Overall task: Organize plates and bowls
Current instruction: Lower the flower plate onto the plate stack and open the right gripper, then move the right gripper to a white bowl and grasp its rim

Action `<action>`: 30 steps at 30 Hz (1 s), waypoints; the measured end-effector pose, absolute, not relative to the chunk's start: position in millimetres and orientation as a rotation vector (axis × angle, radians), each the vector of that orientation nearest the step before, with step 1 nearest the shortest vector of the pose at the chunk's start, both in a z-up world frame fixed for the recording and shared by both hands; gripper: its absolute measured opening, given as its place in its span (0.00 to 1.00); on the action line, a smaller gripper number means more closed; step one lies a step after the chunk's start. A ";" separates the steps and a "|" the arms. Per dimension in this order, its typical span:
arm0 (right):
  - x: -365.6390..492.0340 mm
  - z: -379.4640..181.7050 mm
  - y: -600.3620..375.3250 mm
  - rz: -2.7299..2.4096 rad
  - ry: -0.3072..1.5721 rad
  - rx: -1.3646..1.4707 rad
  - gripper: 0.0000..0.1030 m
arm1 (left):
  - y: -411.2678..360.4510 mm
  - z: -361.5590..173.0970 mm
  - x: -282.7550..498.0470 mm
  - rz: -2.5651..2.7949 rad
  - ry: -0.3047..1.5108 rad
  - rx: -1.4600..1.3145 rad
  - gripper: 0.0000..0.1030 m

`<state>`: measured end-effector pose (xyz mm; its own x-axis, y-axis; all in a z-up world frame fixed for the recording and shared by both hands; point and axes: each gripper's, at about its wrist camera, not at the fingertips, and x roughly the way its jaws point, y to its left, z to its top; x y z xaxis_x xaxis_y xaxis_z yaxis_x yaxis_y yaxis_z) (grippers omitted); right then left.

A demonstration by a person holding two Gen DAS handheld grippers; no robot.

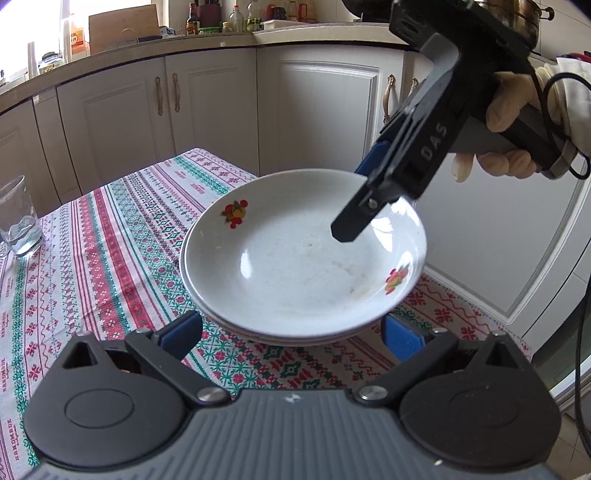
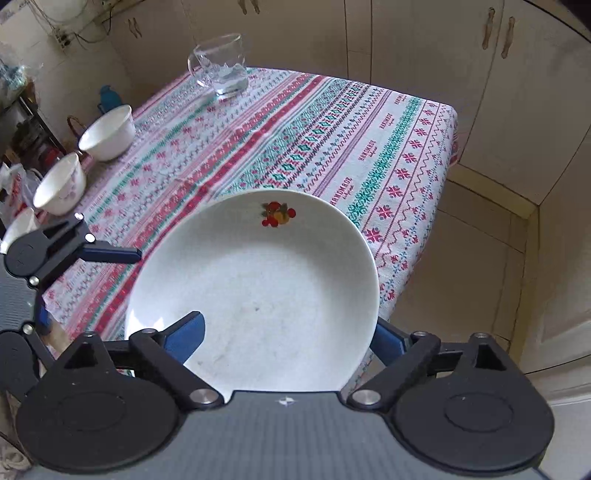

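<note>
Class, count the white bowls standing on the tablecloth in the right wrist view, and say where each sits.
3. One bowl stands at the table's left edge, a second bowl just nearer along it, and a third bowl shows only partly, behind the left gripper. More may be hidden.

Patterned-cloth table (image 2: 369, 122): stacked plates (image 2: 258, 295), glass (image 2: 221, 70), white bowls (image 2: 107, 133).

Pretty standard kitchen: cream cabinet doors (image 1: 207, 107) with curvy metal handles (image 1: 176, 92) wrap around the far side, under a pale countertop (image 1: 236, 40) crowded with bottles (image 1: 192, 18) and a cardboard box (image 1: 122, 26). Bright daylight pours in from a window (image 1: 29, 22) at far left. The floor (image 2: 480, 236) is beige tile, and the table wears a red-and-green patterned tablecloth (image 1: 110, 236).
</note>
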<state>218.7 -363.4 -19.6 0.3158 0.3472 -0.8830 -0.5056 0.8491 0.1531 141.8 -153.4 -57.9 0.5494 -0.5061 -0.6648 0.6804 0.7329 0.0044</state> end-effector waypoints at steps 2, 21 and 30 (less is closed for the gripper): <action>214.9 -24.2 -360.5 0.531 1.126 -0.199 0.95 | -151.9 -56.3 140.0 -0.712 0.681 0.274 0.99; 133.8 2.3 -304.9 0.307 0.867 -0.327 1.00 | -119.5 -30.4 110.0 -0.635 0.556 0.288 0.99; 82.2 13.5 -266.2 0.265 0.708 -0.345 1.00 | -94.3 -16.8 82.5 -0.589 0.522 0.296 0.99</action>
<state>82.2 -266.2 13.5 0.7301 0.1204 -0.6726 -0.3507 0.9108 -0.2177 82.5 -94.3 -16.8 0.7080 -0.4493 -0.5449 0.5951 0.7950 0.1177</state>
